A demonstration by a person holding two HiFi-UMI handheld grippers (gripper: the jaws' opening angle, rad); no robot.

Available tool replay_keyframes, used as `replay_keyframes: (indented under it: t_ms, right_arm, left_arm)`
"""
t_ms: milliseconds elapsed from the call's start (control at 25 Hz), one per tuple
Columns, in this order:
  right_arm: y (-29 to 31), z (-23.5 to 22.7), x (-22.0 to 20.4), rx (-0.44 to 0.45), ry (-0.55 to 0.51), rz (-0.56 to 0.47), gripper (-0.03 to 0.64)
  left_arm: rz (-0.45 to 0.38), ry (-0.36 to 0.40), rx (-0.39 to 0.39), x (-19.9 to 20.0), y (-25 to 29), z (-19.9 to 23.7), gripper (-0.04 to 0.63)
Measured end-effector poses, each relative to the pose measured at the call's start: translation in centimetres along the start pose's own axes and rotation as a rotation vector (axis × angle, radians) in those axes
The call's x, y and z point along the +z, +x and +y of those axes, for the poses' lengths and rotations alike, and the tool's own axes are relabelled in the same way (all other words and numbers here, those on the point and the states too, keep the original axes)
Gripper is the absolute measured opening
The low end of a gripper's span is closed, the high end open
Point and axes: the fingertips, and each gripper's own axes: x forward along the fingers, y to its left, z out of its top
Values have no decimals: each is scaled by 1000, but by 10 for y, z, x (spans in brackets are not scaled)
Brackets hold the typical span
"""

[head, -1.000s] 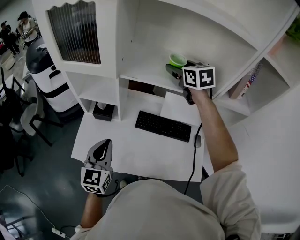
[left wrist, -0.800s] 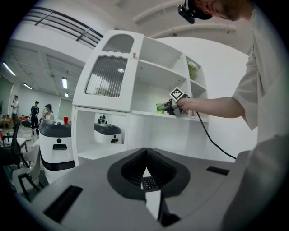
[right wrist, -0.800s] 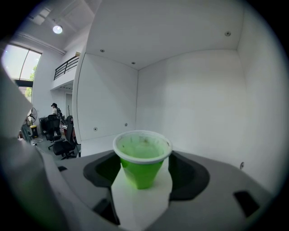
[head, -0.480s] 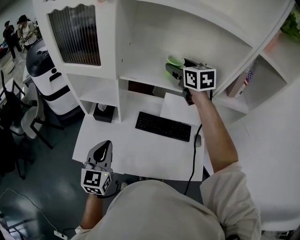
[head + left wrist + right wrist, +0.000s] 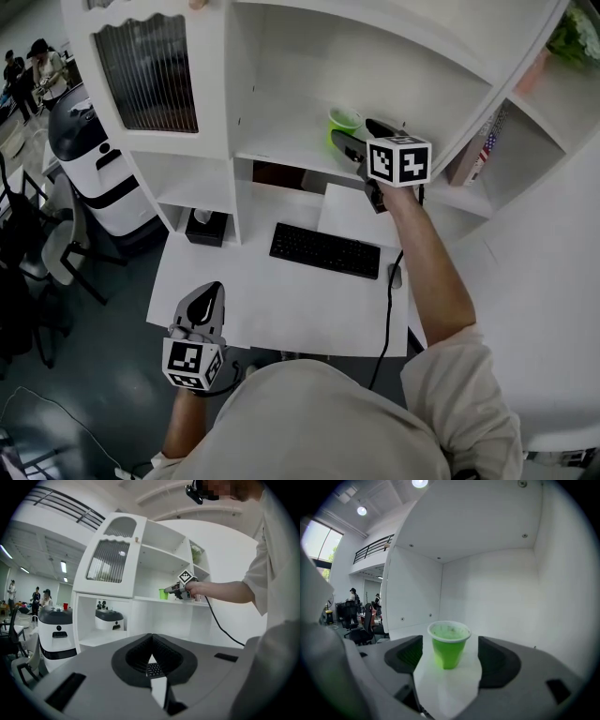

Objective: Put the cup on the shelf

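With the cup [image 5: 449,645] upright on the shelf [image 5: 446,688] between the right gripper's [image 5: 452,656] jaws, which have just been opening and now stand apart and clear of it, we should back straight out, brushing neither side; the left gripper's [image 5: 151,657] jaws are together, empty.

White shelf [image 5: 286,141], green cup [image 5: 343,121] standing upright

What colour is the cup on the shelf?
Green; the cup shows best in the right gripper view.
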Motion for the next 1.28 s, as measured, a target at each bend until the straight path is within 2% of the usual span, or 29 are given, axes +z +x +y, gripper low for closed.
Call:
replay_keyframes:
  t_ms: [760, 1280]
  right_arm:
    - [-80, 44, -1, 5, -39, -123, 252]
    - [-137, 70, -29, -6, -30, -186, 179]
  left_arm:
    - [7, 26, -87, 3, 3, -8, 0]
    - [15, 46, -136, 6, 12, -20, 0]
